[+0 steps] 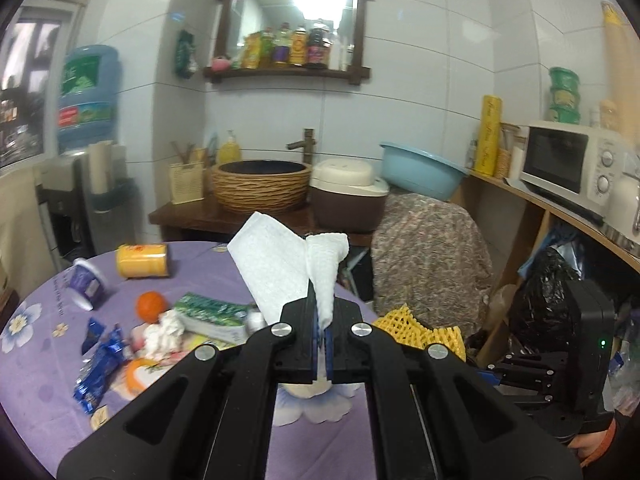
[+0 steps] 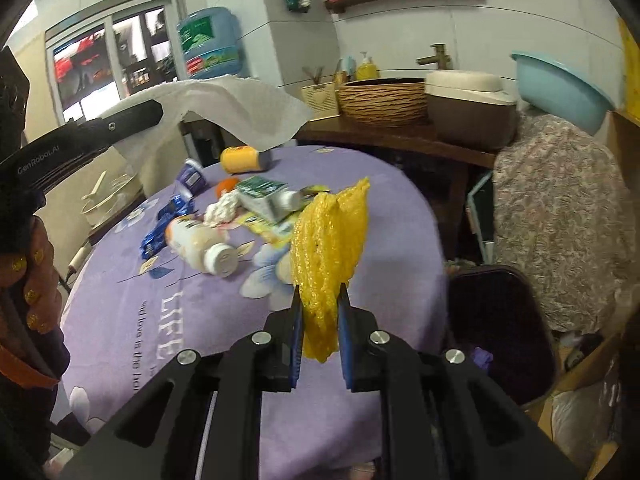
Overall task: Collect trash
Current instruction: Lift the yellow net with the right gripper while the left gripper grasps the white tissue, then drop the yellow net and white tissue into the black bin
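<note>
tablecloth (image 2: 120, 320): lilac, white flowers, dark lettering
paper towel (image 1: 276, 268): white, fine dimpled texture
foam net (image 2: 330, 240): bright yellow, mesh pattern
left gripper (image 1: 322, 332): black, blue pads
right gripper (image 2: 320, 336): black, blue pads
wrapper (image 1: 98, 372): shiny blue, white print
cup (image 1: 86, 282): purple and white
can (image 1: 142, 260): yellow-orange
fruit (image 1: 151, 307): orange
basin (image 1: 420, 168): pale blue
bin (image 2: 500, 332): black
cloth cover (image 2: 560, 220): brown-grey floral
</note>
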### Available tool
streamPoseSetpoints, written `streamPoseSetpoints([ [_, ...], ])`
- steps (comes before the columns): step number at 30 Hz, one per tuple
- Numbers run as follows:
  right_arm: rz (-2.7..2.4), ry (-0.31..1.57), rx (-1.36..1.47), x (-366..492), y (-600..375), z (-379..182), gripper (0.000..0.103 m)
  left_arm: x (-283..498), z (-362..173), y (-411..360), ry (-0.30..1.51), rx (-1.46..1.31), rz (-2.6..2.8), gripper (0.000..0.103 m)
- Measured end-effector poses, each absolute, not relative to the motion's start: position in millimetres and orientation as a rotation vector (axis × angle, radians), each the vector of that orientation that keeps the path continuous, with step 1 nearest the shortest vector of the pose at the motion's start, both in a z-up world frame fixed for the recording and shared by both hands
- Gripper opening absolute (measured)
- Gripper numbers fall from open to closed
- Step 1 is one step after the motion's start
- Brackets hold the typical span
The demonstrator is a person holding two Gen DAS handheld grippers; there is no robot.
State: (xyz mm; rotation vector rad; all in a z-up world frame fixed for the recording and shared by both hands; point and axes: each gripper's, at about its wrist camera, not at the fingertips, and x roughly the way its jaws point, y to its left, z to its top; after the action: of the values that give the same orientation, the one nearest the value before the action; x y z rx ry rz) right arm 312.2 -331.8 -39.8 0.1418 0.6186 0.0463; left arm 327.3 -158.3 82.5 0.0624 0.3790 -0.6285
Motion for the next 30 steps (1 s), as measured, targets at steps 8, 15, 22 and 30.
streamPoseSetpoints([
  [8,-0.117,0.663,0.198,308,-404,-68,0.016,356,64,-258,0.516,0.117,-0.788,0.002],
  [15,-0.232,0.784,0.292,302,-472,-123,0.016,384,23,-340,0.644,0.167,-0.857,0.002],
  [22,-0.236,0.891,0.396,311,-515,-179,0.016,403,-12,-396,0.729,0.197,-0.897,0.002],
  [30,-0.32,0.978,0.37,337,-534,-235,0.042,423,-58,-450,0.895,0.235,-0.911,0.002],
])
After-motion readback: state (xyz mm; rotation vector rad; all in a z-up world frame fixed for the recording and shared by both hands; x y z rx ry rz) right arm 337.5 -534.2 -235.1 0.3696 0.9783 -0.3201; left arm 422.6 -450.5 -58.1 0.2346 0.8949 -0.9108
